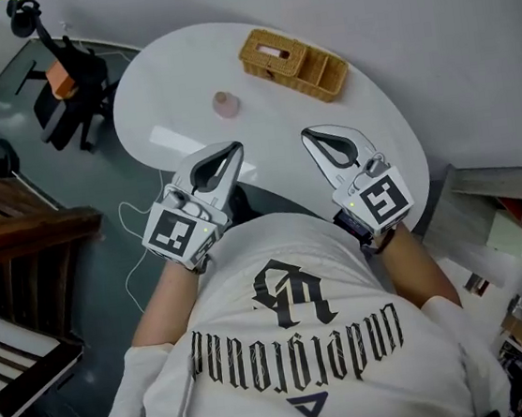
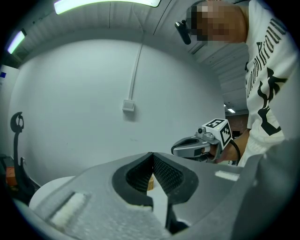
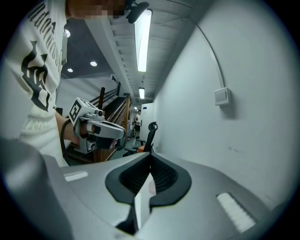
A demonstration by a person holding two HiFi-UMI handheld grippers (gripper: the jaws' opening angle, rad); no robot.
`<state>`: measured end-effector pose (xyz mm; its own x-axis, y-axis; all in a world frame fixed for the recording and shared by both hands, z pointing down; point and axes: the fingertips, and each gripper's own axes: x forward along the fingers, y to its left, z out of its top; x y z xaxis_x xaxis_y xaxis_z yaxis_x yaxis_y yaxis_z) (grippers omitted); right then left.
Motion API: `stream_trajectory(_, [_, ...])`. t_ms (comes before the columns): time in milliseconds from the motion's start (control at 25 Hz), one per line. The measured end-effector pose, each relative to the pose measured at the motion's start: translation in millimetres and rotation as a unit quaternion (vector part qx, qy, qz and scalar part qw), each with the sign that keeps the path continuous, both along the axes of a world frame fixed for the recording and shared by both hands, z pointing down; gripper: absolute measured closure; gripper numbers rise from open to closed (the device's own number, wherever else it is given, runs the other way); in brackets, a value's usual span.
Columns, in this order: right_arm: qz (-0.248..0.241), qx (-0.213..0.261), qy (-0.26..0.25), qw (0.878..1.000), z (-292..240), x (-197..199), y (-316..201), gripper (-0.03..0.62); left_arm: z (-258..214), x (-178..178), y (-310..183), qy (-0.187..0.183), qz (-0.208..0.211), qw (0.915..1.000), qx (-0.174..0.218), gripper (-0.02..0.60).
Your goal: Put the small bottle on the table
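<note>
The small pink bottle stands upright on the round white table, left of the middle. My left gripper hovers over the table's near edge, a short way in front of the bottle, jaws shut with nothing in them. My right gripper hangs beside it to the right, also shut and empty. In the left gripper view the jaws meet at the tips, and the right gripper shows beyond them. The right gripper view has its jaws closed, with the left gripper at the left.
A wicker basket with compartments sits at the table's far right. An office chair stands on the floor to the left, with wooden furniture nearer me. A white wall with a socket rises behind the table.
</note>
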<state>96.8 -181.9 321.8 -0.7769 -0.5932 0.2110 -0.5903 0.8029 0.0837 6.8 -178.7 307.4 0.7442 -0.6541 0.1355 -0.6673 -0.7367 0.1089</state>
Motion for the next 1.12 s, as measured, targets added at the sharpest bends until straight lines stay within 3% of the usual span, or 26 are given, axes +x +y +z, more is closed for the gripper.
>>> stream_trajectory(240, [-0.006, -0.003, 0.005, 1.000, -7.2, 23.4, 17.5, 0.592, -6.2, 15.7, 23.4, 0.000, -0.019, 0.9998, 0.003, 0.577])
stream_trajectory(520, [-0.050, -0.021, 0.003, 0.999, 0.8, 36.8, 59.8, 0.592, 2.0, 30.0, 80.2, 0.003, -0.062, 0.9980, -0.013, 0.577])
stream_trajectory(880, [-0.069, -0.033, -0.004, 0.997, 5.1, 34.1, 98.8, 0.592, 6.8, 9.1, 134.9, -0.014, -0.097, 0.9947, -0.031, 0.577])
stream_trajectory(1120, [-0.063, -0.033, 0.003, 0.998, 0.4, 14.3, 130.4, 0.592, 1.0, -8.0, 156.7, -0.017, -0.075, 0.9967, -0.027, 0.577])
